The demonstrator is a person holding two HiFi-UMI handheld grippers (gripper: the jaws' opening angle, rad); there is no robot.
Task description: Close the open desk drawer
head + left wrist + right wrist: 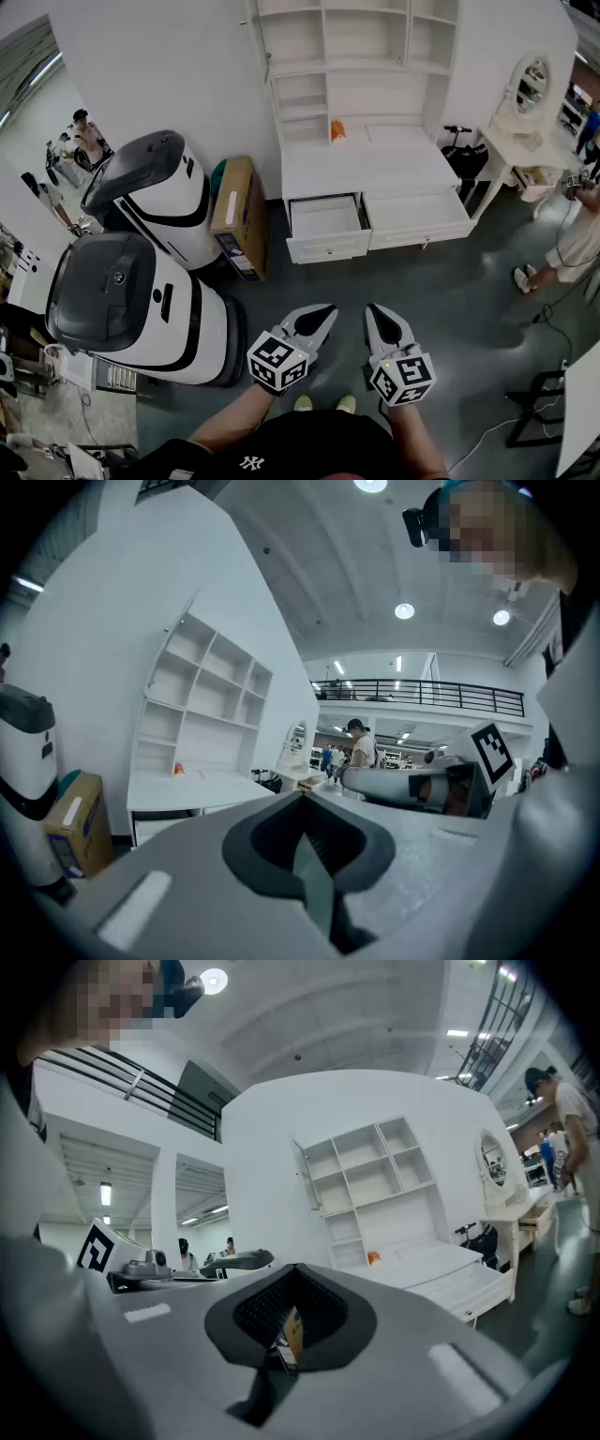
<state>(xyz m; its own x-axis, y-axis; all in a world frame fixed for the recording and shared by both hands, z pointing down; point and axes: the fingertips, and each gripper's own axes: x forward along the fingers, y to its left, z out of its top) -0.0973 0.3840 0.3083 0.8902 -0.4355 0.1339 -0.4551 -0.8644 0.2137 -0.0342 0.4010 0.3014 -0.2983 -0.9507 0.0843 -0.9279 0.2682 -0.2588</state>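
A white desk point(366, 169) with shelves above it stands against the far wall. Both of its drawers are pulled out: the narrower left drawer point(325, 228) and the wider right drawer point(417, 217). The desk point(187, 785) shows far off in the left gripper view, and the pulled-out right drawer point(473, 1283) shows in the right gripper view. My left gripper point(322, 311) and right gripper point(376, 313) are held side by side near my body, well short of the desk, across bare grey floor. Both point toward it, with jaws closed together and nothing held.
Two large white-and-black machines point(155, 192) point(131, 300) stand at the left, with a cardboard box point(239, 214) leaning by the desk. A small orange object point(337, 130) sits on the desk. A white vanity with mirror point(525, 117) and a person point(577, 239) are at the right.
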